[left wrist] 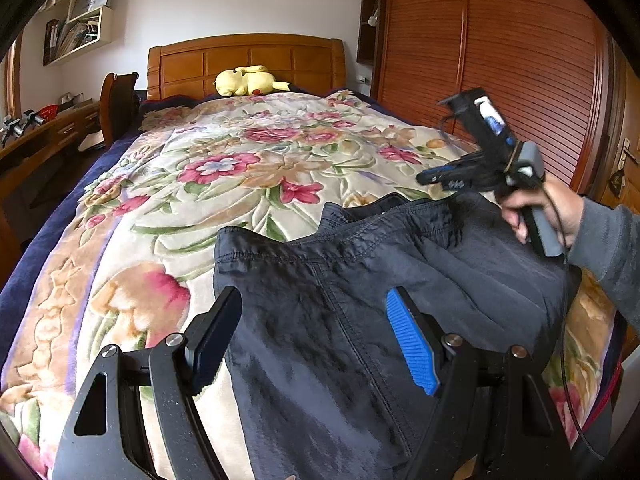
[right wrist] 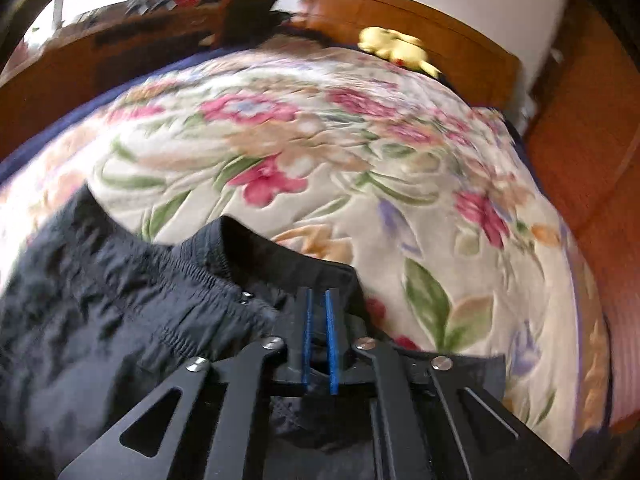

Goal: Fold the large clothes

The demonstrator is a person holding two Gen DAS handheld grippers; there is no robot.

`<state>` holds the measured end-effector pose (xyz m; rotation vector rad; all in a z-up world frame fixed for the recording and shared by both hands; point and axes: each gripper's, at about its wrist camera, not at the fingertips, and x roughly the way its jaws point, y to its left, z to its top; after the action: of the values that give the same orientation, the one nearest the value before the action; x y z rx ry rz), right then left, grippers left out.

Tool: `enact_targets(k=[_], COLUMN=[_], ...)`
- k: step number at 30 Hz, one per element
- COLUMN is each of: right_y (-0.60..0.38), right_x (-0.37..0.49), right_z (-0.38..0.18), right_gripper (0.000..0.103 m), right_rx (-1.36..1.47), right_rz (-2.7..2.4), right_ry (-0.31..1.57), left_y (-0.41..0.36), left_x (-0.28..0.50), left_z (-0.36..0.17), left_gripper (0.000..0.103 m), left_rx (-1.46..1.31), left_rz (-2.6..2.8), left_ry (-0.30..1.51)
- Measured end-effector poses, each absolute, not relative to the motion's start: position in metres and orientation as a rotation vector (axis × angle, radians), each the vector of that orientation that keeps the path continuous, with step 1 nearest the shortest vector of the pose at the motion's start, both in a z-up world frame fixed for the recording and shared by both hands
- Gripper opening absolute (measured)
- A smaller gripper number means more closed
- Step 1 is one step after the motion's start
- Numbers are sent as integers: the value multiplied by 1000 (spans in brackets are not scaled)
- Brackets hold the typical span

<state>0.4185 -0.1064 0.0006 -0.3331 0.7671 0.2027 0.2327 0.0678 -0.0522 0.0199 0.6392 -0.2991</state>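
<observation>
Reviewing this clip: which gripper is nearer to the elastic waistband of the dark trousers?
Right. The right gripper sits at the waistband, jaws nearly closed with no cloth visibly between them. The left gripper, jaws wide open, hangs over the trousers further down the fabric.

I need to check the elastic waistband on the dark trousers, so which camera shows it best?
The right wrist view: the gathered waistband of the dark trousers lies close in front of the right tongs, its stitching and snap visible despite blur. The left wrist view shows it only farther off, as a dark edge.
</observation>
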Motion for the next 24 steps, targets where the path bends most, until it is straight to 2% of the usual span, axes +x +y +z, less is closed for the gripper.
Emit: enact_targets(k=[7,17,24], right_y=[-149,-216,-253], right_x=[387,361,387], right_z=[15,9,-12], right_gripper=[35,45,48], right_rx=[-291,-260,-197], right_rz=[192,82,-17], right_ry=[747,799,882], left_y=[63,55,49], left_x=[232,233,231], left_z=[-53,-55,-58], left_gripper=[76,76,76], left_rx=[30,37,54], left_rz=[-304,-313,-320], left_ry=[642,655,661])
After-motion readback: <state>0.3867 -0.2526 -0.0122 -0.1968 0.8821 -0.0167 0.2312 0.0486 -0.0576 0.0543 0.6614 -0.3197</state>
